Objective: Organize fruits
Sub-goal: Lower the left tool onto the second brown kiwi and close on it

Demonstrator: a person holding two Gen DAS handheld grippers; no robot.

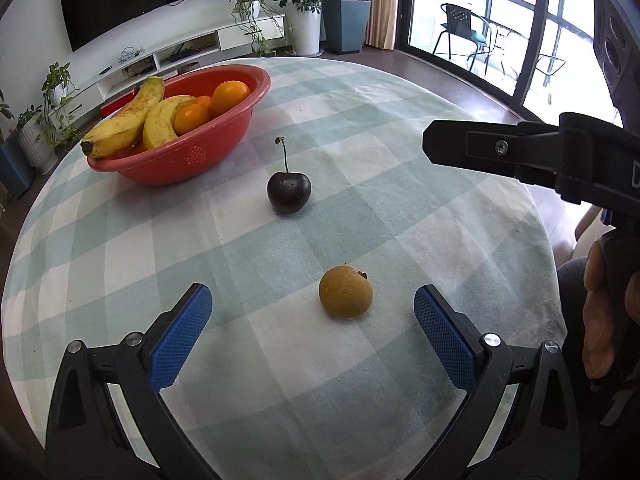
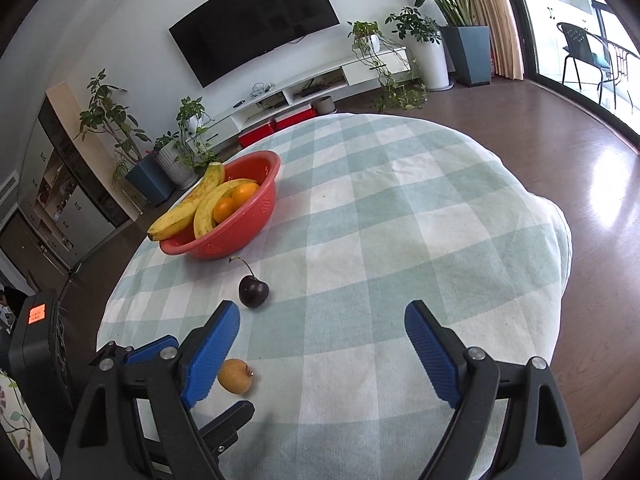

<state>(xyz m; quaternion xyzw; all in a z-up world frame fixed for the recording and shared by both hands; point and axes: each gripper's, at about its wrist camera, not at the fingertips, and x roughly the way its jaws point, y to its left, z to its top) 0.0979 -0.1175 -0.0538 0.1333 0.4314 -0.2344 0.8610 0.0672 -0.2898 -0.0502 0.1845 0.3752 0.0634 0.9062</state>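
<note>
A small yellow-brown round fruit (image 1: 346, 298) lies on the checked tablecloth (image 1: 360, 160). It sits between the blue pads of my left gripper (image 1: 312, 296), nearer the right pad and touching neither; the jaws stand wide open. A dark cherry (image 1: 289, 192) with an upright stem rests farther out. Beyond it, a red bowl (image 1: 192, 160) holds two bananas (image 1: 132, 120) and oranges (image 1: 230, 96). My right gripper (image 2: 323, 312) is open above bare cloth, with the cherry (image 2: 253, 291) just past its left pad and the yellow fruit (image 2: 235, 376) beside that pad.
The round table's edge drops off to the right onto a wooden floor (image 2: 580, 184). A TV (image 2: 256, 24), a low white shelf and potted plants (image 2: 416, 28) stand behind. A person's hand (image 1: 600, 304) holds the right gripper's handle at the right side of the left wrist view.
</note>
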